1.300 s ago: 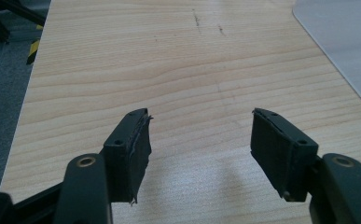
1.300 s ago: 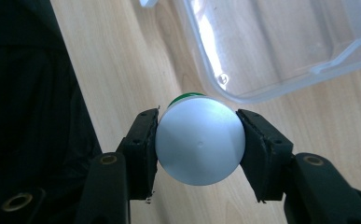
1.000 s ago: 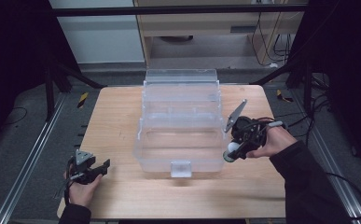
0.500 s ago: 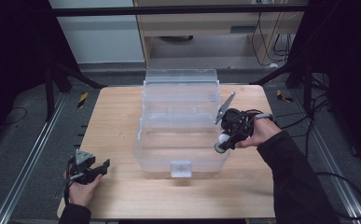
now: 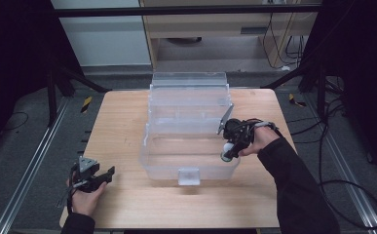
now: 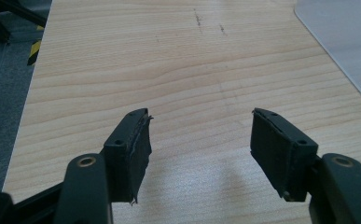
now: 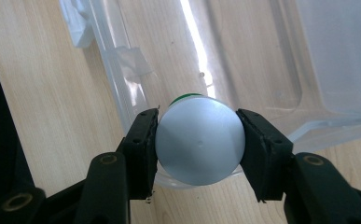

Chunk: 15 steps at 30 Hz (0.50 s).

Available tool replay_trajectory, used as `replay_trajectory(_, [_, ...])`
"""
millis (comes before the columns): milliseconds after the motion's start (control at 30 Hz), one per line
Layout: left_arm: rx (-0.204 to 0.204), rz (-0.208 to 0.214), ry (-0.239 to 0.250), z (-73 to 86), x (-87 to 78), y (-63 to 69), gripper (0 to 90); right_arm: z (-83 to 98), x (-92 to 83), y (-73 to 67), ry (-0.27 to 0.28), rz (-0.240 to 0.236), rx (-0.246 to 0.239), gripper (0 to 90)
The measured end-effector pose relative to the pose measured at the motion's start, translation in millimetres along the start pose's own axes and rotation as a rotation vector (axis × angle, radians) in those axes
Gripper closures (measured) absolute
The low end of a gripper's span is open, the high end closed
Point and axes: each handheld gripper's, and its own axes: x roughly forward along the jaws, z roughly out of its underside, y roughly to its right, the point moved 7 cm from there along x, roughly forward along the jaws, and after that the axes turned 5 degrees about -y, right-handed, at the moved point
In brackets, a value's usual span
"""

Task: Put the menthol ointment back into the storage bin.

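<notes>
A clear plastic storage box [image 5: 149,163] stands open in the middle of the wooden table [image 5: 118,122], with its lid raised at the back. My right gripper [image 5: 229,150] hangs over the box's right rim and points down, shut on a round can [image 5: 225,156]. In the right gripper view both pads press the sides of the can [image 7: 199,144], whose flat silver end faces the camera with a green edge behind it; the right gripper [image 7: 197,135] hovers above the box wall [image 7: 122,88]. My left gripper [image 5: 109,173] rests near the table's front left, open and holding nothing [image 6: 201,140].
A small clear latch [image 5: 188,176] sticks out of the box's front wall. Bare wood lies left of the box and along the front edge. Metal rails [image 5: 25,165] and cables [image 5: 342,146] run on the floor beside the table.
The right hand has carried the can left and down, from beside the box's right side to over its right rim. The left gripper has stayed put.
</notes>
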Motion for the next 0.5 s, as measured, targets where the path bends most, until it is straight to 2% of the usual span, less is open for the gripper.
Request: replay_trajectory(500, [0.004,-0.003,-0.001,0.1,0.2,-0.4,37.7,9.5,28.3,1.5,-0.031,-0.020,-0.003,50.4])
